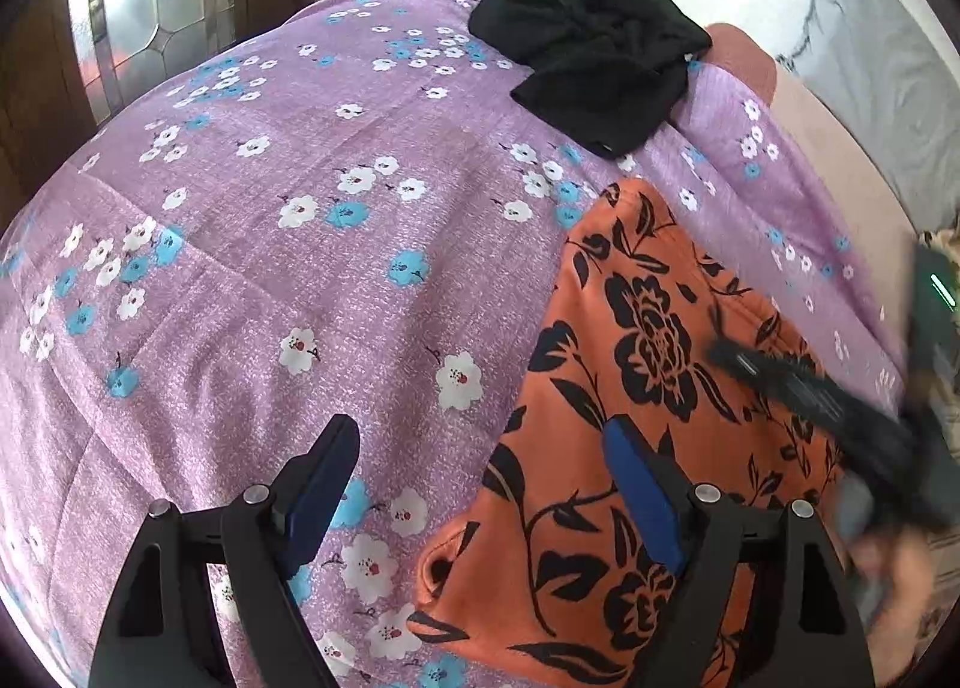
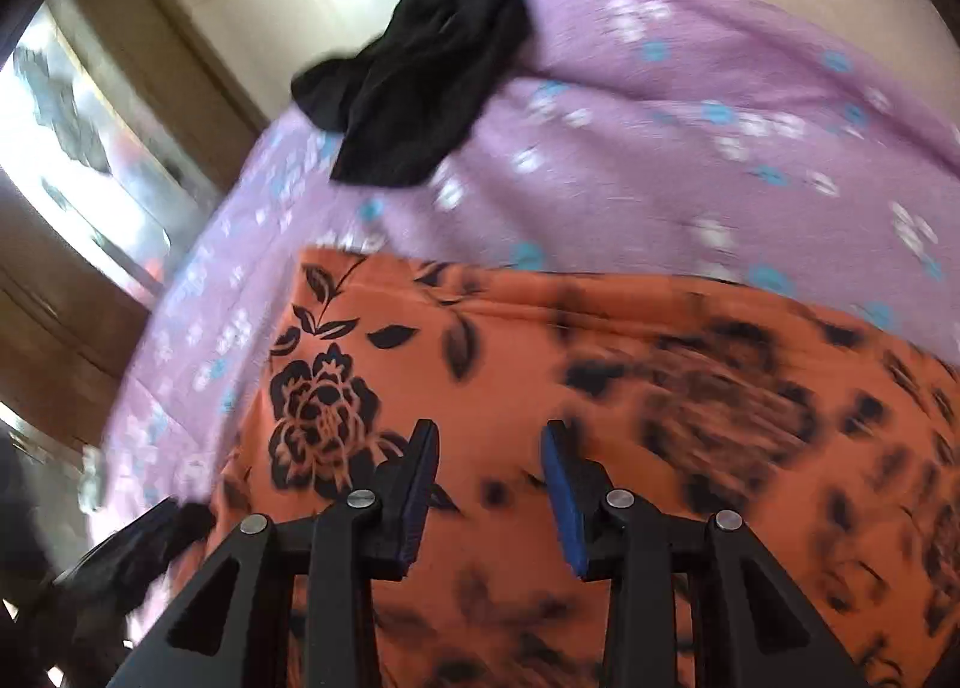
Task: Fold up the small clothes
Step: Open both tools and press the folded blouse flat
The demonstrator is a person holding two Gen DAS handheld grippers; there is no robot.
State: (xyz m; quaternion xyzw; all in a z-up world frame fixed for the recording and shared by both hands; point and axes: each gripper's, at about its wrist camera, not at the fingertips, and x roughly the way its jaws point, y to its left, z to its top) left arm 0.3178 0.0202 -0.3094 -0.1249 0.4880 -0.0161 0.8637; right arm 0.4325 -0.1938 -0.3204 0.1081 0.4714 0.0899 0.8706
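An orange cloth with a black flower print lies flat on a purple flowered bedsheet. A crumpled black cloth sits farther back on the sheet, well apart from the orange one.

The left gripper hangs with its jaws wide and nothing between them. It straddles the orange cloth's left edge: one finger is over the bare sheet, the other over the print. Whether the tips touch the fabric cannot be told.

The right gripper is over the orange cloth, jaws narrowly apart with nothing pinched between the blue pads. In the left wrist view it shows as a dark blur at the cloth's right side.
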